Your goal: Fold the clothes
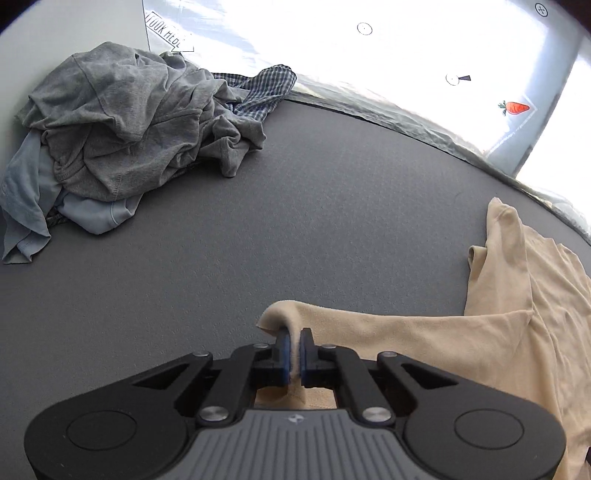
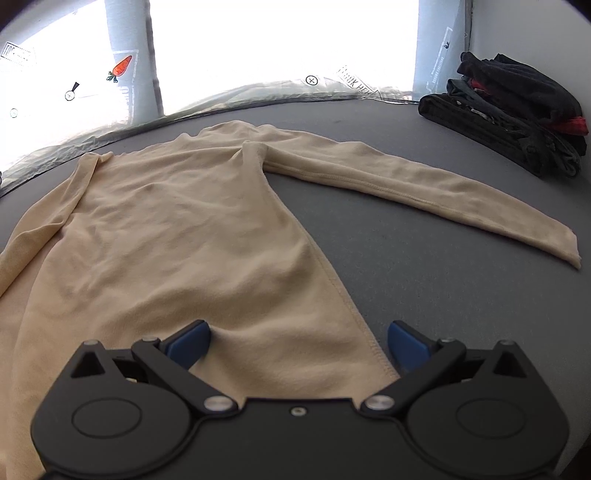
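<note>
The long-sleeved top (image 2: 177, 229) is spread on the table (image 2: 424, 266). A crumpled pile (image 1: 125, 122) is located far left, a folded stack (image 2: 517, 110) far right.

From the left wrist view I read a boxed arrow label (image 1: 168, 34) on the bright sheet (image 1: 332, 48) behind the table, partly cut off by a wall panel; its letters look like "LOOK HERE". On the same sheet I see a carrot sticker (image 1: 516, 108) and small circle marks. From the right wrist view I read the same kind of label (image 2: 357, 86), "LOOK HERE", at the sheet's lower edge. Another boxed label (image 2: 15, 56) at far left is too blurred to read.
</note>
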Motion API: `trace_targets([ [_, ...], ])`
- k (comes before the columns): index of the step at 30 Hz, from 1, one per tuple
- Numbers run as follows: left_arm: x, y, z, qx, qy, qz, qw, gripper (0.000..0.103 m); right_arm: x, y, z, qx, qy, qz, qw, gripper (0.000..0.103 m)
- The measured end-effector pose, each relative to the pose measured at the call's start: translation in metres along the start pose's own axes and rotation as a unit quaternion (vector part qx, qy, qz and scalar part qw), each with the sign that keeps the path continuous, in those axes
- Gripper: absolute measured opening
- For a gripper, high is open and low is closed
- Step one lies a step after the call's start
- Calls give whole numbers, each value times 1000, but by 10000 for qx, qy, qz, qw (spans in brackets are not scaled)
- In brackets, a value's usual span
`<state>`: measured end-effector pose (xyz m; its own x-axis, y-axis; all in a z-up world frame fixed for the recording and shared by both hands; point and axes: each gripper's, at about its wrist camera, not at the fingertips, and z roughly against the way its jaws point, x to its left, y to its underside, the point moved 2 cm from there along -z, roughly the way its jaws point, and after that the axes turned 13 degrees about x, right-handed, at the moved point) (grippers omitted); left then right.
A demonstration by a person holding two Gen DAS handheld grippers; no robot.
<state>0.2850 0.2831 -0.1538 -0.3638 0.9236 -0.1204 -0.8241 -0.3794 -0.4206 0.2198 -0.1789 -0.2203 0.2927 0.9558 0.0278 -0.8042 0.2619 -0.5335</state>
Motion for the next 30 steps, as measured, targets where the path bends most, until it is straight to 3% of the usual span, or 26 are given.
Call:
trace_targets([
  [3,22,-42,28,-624,12,351,9974,6,0,1,0,-22,2,-5,10000,103],
  [8,55,-124,57,-1580,-266,807,9838,6,1,1,0,-51,10,-19,10000,103],
  [10,65,-148,53,-1697,-437,985,9796,12,1,1,1,-54,13,-25,10000,103],
  [14,80,-169,28,-1326,-960,1509,9749,24,1,1,1,-47,16,-27,10000,103],
  [17,77,-144,20,-1094,-518,1569,9802,40,0,0,1,2,17,-11,10000,103],
  [20,45,-97,8,-499,-54,830,9953,43,0,-3,1,96,10,22,10000,103],
  [22,14,-58,3,-72,200,140,9997,44,-1,-7,2,256,-53,104,9996,103],
  [26,-42,20,1,489,696,-1053,9908,48,-13,-5,10,396,-115,221,9989,102],
  [28,-69,60,5,714,873,-1605,9806,48,-23,0,16,413,-131,268,9987,96],
  [30,-87,86,10,859,984,-2004,9710,48,-32,4,20,483,-283,323,9979,84],
])
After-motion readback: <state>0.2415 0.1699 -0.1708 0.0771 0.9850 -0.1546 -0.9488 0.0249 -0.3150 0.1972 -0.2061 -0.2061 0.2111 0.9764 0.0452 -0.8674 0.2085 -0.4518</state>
